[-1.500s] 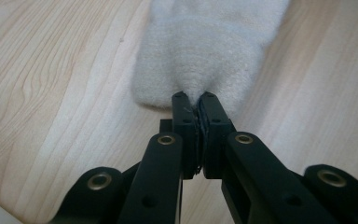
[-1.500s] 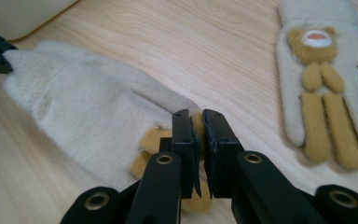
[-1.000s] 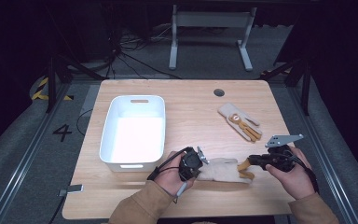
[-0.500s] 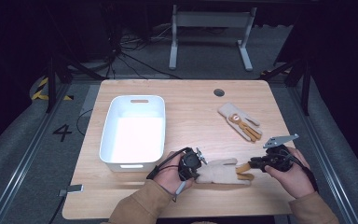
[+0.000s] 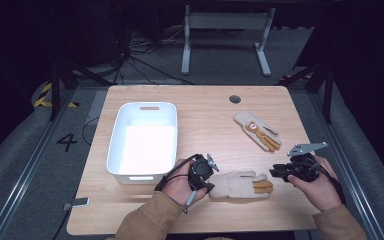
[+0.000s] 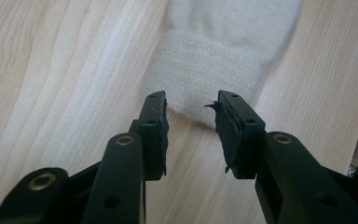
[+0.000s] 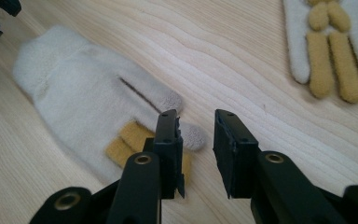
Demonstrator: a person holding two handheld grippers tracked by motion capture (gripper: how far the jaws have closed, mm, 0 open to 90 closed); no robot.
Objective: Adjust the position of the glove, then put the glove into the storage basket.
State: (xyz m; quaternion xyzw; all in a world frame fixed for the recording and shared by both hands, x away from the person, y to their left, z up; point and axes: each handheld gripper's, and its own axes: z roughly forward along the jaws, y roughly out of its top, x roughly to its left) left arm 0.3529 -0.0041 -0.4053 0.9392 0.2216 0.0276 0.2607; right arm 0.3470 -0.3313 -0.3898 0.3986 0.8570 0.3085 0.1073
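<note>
A cream glove (image 5: 240, 186) with tan fingers lies flat near the table's front edge, cuff to the left. My left gripper (image 5: 211, 176) sits at the cuff (image 6: 205, 79). Its jaws have just been opening, and the cuff's edge lies loose between the tips (image 6: 191, 105). My right gripper (image 5: 276, 173) is at the glove's finger end. Its jaws (image 7: 196, 123) have also just been opening and stand apart over a cream fingertip (image 7: 193, 135), not pressing it. A second glove (image 5: 256, 129) lies farther back on the right, also seen as the second glove (image 7: 335, 51) in the right gripper view.
A white plastic bin (image 5: 115, 145) stands on the left half of the wooden table (image 5: 205, 115), close to my left hand. A round cable hole (image 5: 235, 99) is near the far edge. Dark floor and a desk frame lie beyond.
Both grippers have opened and let go of the near glove, which now rests flat on the table. The hands have hardly shifted.
</note>
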